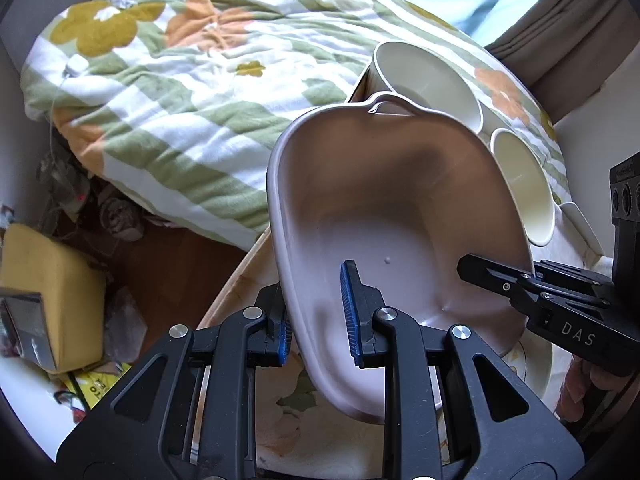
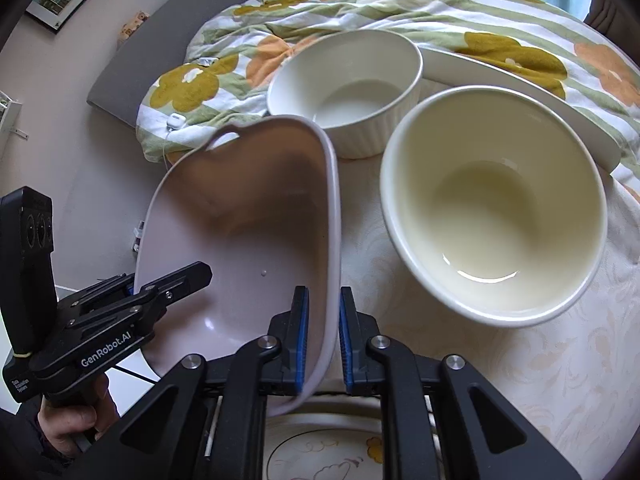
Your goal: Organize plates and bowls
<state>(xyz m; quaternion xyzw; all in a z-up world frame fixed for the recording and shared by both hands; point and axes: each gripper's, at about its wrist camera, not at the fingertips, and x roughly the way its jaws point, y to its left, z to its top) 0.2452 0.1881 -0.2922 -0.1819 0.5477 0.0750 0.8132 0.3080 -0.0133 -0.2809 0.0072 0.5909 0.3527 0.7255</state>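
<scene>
Hiding beneath pink dish — patterned plate.

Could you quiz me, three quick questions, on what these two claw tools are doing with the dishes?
1. True or false: both grippers grip one dish.
2. Which stands nearer the pink dish: A) ribbed white bowl B) cream bowl?
3. What lies under the pink dish?

Key: 1. True: left gripper and right gripper clamp opposite rims. 2. A. 3. A patterned plate.
</scene>
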